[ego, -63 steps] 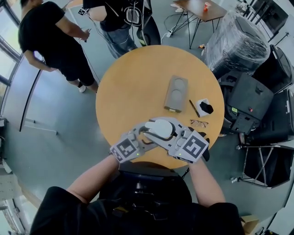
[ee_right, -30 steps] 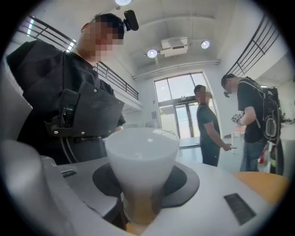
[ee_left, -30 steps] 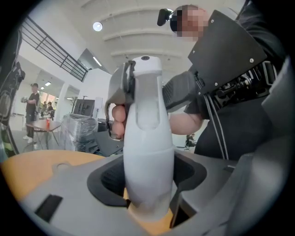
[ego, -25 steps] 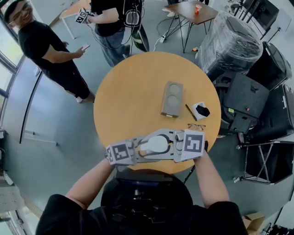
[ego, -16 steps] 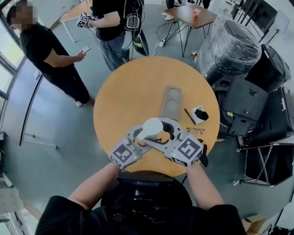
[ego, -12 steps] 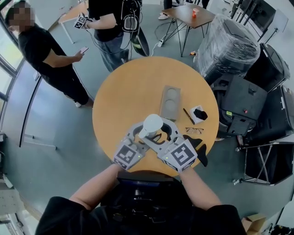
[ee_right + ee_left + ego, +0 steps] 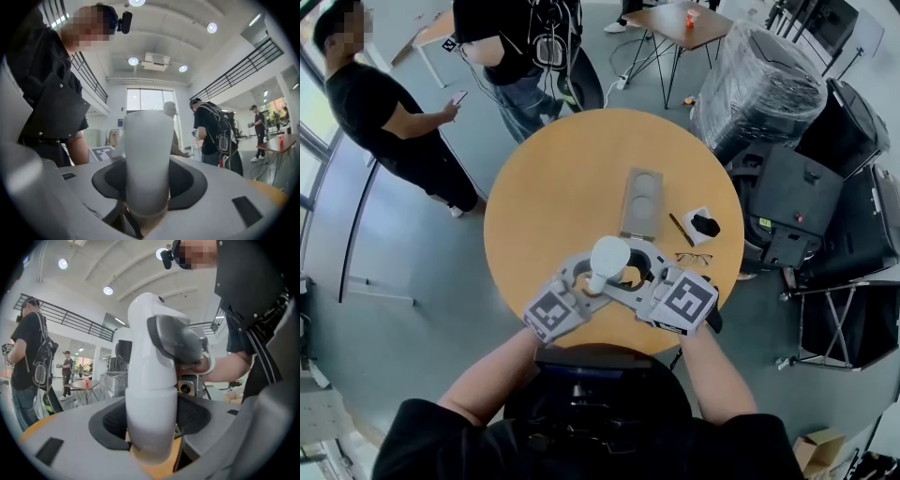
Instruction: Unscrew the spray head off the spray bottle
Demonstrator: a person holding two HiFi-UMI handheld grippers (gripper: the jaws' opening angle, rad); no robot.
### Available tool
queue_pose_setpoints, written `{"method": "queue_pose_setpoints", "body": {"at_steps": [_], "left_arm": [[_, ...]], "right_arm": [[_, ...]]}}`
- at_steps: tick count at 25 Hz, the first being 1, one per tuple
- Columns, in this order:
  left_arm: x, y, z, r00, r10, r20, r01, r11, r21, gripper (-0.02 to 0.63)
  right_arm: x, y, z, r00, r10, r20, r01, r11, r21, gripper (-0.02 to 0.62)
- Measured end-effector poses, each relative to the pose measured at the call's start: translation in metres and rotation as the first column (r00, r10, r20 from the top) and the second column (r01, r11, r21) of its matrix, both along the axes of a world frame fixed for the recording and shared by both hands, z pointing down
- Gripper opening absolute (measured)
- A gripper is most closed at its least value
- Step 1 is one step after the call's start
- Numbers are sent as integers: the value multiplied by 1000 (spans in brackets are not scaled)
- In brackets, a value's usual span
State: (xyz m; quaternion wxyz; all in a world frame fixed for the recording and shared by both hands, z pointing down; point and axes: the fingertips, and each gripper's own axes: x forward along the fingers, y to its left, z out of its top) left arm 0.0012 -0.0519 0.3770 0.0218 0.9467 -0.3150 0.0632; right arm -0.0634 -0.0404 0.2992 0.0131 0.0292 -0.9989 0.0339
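Over the near edge of the round table (image 7: 544,187), the spray bottle (image 7: 607,258) is being held upright, its spray head (image 7: 178,341) on. Glasses (image 7: 692,258), a pen (image 7: 679,230) and a grey tray (image 7: 639,202) are lying beyond. The left gripper (image 7: 152,427) is clamping its body, jaws wide. The right gripper (image 7: 145,187), jaws just closing, is pressing it too. A second ago it was lying level.

A white spray bottle (image 7: 151,380) stands upright, clamped in the hand-held gripper (image 7: 151,430).

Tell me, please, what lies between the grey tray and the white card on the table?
A thin dark pen or pencil lies slanted between the grey tray and the white card; the head view shows it.
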Motion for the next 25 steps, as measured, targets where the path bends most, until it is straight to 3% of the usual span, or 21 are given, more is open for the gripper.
{"method": "queue_pose_setpoints", "body": {"at_steps": [4,7,10,13,17,19,22,25], "left_arm": [[13,22,1,983,180,-28,-181,983,-34,302],[9,23,7,982,188,-22,-188,981,-49,302],[-2,10,6,994,110,-17,-111,993,-43,304],[-15,-7,7,1000,-21,-21,20,998,-52,304],[-27,-30,14,977,-210,28,210,977,-21,305],[-30,-37,16,963,-269,34,269,963,-7,305],[-36,-47,17,940,-342,16,342,939,-24,305],[-38,-52,15,928,-371,6,371,928,-27,305]], "right_arm": [[8,24,5,981,-195,-21,194,981,-20,241],[6,23,10,982,-186,-39,186,982,-18,244],[4,9,15,993,-112,-33,111,993,-34,304],[6,1,12,1000,-27,-10,27,998,-55,317],[7,-11,11,991,135,11,-134,991,-26,341],[6,-20,10,970,241,35,-241,970,-16,341],[8,-30,8,916,401,20,-401,914,60,342],[5,-29,11,880,475,-21,-470,876,108,341]]}}
